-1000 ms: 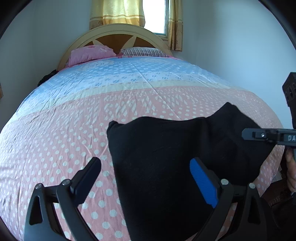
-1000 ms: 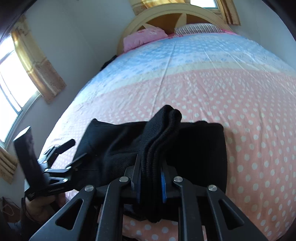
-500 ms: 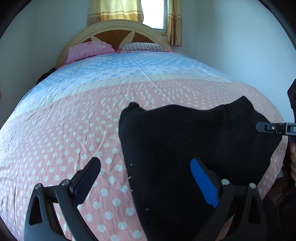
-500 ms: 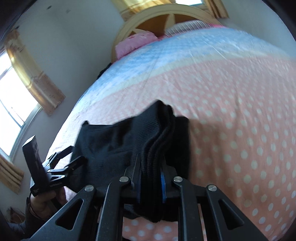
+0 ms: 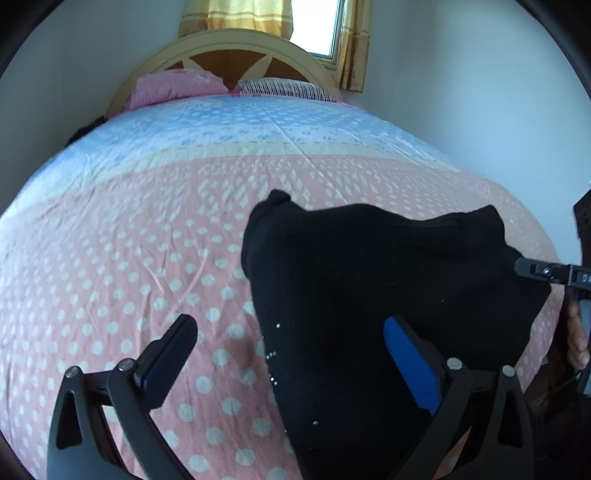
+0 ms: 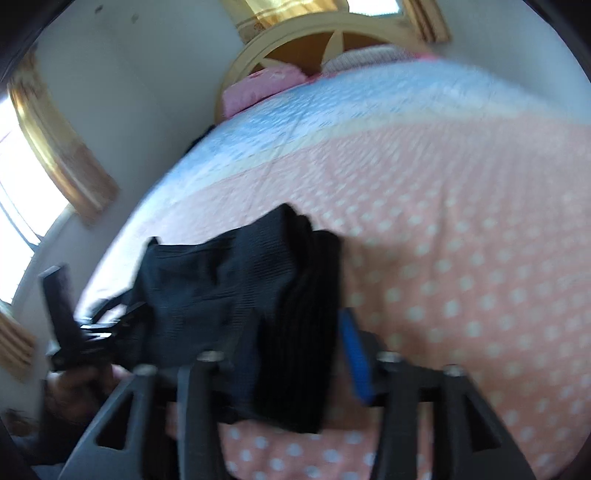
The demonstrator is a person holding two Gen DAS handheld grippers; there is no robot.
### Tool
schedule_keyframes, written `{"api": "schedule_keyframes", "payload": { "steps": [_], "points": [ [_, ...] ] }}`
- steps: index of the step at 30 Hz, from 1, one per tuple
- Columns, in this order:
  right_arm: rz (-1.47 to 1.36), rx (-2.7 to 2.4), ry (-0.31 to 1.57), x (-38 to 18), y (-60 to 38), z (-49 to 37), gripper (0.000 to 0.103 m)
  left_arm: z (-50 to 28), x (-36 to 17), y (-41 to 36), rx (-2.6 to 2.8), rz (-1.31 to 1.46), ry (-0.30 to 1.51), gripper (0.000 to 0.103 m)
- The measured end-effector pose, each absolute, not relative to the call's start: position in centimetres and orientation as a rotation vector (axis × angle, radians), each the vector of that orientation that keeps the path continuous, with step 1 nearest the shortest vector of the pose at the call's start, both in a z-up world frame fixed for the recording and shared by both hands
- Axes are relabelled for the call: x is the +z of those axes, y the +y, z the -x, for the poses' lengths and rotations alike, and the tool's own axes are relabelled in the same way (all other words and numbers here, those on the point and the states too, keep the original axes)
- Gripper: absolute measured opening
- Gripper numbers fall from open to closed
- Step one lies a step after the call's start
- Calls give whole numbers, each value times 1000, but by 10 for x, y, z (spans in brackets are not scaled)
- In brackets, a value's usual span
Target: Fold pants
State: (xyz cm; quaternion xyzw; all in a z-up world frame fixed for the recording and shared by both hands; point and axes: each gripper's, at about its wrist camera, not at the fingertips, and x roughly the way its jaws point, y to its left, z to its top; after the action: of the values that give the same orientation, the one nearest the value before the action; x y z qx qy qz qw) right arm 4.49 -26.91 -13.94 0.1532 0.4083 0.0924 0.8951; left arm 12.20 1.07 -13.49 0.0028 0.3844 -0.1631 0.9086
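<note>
One pair of black pants point(image 5: 369, 295) lay folded on the pink dotted end of the bed point(image 5: 147, 229), near its foot edge. Your left gripper point(image 5: 291, 354) hung just above it, jaws spread wide, nothing between them; one blue pad point(image 5: 410, 365) sat over the dark cloth, the other finger point(image 5: 168, 354) over bare quilt.

Your right gripper point(image 6: 295, 354) had its jaws parted in the right wrist view, which was blurred. The thick stacked edge of the pants point(image 6: 288, 295) stood between its fingers, with a gap showing beside the blue pad point(image 6: 356, 358). Whether the other finger touched the cloth, you couldn't tell from this.

From the left wrist view, that right gripper point(image 5: 546, 271) came in at the far right edge, tip against the corner of the pants, your hand point(image 5: 578, 343) behind it.

Two pillows at the headboard point(image 5: 229, 48): one pink point(image 5: 173, 86), one striped point(image 5: 284, 88). Two curtains point(image 5: 236, 14) framed one window point(image 5: 314, 26).
</note>
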Motion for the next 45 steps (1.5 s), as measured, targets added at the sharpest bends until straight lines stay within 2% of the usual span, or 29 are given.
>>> {"api": "schedule_keyframes", "payload": {
  "steps": [5, 16, 19, 22, 30, 32, 33, 35, 37, 39, 41, 45],
  "points": [
    [-323, 191, 824, -133, -269, -45, 55, -123, -136, 9, -337, -8, 798, 103],
    [-419, 224, 876, -160, -280, -60, 56, -135, -141, 8, -368, 9, 836, 103],
    [-410, 229, 874, -161, -279, -58, 53, -136, -141, 14, -357, 42, 841, 103],
    [-432, 256, 883, -163, -279, -58, 44, -137, -142, 23, -341, 78, 837, 103],
    [-450, 264, 875, -168, -278, -58, 43, -145, -147, 22, -388, 98, 879, 103],
    [-444, 256, 867, -168, -276, -56, 40, -145, -147, 19, -413, 86, 877, 102],
    [-438, 252, 861, -166, -275, -55, 38, -145, -146, 18, -423, 83, 872, 98],
    [-415, 245, 849, -163, -270, -53, 32, -142, -144, 15, -469, 81, 861, 69],
    [-383, 231, 839, -157, -263, -50, 29, -140, -143, 11, -500, 89, 859, 54],
    [-372, 223, 830, -153, -260, -49, 28, -138, -141, 9, -492, 80, 847, 48],
    [-379, 225, 822, -150, -261, -48, 27, -138, -139, 10, -491, 91, 841, 35],
    [-384, 243, 802, -137, -259, -46, 26, -133, -128, 15, -499, 109, 815, 26]
  ]
}}
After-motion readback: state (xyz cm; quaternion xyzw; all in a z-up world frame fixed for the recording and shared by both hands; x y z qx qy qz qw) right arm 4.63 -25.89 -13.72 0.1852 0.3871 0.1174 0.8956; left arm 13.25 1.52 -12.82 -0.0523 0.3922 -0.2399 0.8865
